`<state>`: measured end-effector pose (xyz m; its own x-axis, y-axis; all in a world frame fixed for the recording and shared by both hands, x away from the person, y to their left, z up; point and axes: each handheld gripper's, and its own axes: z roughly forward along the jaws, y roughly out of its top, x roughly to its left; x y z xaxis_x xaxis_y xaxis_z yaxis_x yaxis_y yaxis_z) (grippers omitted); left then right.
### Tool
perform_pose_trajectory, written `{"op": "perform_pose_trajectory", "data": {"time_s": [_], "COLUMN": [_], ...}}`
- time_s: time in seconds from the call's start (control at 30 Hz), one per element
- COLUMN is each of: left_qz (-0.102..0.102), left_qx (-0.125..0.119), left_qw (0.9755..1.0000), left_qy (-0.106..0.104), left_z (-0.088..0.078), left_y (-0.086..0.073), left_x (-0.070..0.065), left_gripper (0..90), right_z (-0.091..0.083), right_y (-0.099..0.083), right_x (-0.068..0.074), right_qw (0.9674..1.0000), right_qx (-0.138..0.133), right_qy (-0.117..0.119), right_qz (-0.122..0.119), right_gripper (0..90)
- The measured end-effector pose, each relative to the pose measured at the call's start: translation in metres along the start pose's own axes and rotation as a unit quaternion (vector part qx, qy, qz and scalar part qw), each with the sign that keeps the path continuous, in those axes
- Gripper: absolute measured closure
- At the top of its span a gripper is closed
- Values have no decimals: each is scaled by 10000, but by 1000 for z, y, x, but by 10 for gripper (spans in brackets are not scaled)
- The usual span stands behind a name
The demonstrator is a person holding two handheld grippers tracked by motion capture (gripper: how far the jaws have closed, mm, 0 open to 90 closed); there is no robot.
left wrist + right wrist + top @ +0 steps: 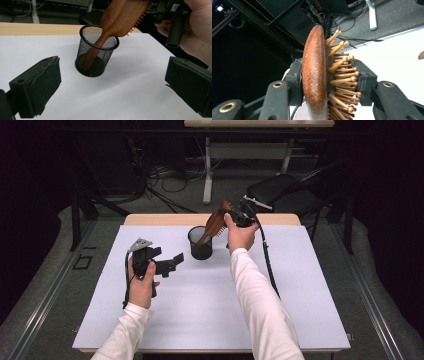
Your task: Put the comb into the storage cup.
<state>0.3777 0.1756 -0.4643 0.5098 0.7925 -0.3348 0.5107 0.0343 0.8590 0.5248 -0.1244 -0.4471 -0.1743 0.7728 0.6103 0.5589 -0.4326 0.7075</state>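
Hairbrush [216, 222]: handle down inside the mesh cup [200, 243], leaning.
Right gripper [329, 82]: clamped on the hairbrush head, above the cup.
Left gripper [172, 263]: jaws apart, holding nothing, beside the cup.

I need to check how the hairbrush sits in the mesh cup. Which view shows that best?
The left gripper view: the hairbrush leans handle-down inside the mesh cup. The high view shows this smaller; the right gripper view shows the right gripper clamping its head.

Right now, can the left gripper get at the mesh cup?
Probably yes: the left gripper is open, with bare white table between it and the mesh cup. The hairbrush, held by the right gripper, occupies the cup's mouth.
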Motion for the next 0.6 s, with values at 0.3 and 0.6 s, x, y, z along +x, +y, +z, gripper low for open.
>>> {"op": "perform_pose_trajectory", "data": {"time_s": [0.3, 0.6], "left_qz": [-3, 5], "left_qx": [7, 35], "left_qw": [10000, 10000], "left_qy": [-1, -2], "left_z": [1, 2], "left_y": [0, -1], "left_x": [0, -1], "left_gripper": [4, 4], "right_z": [0, -1], "right_y": [0, -1], "right_x": [-1, -4], "right_qw": [9999, 9999], "right_qx": [9, 2], "right_qy": [27, 78], "right_qz": [-117, -128], "right_gripper": [482, 470]}}
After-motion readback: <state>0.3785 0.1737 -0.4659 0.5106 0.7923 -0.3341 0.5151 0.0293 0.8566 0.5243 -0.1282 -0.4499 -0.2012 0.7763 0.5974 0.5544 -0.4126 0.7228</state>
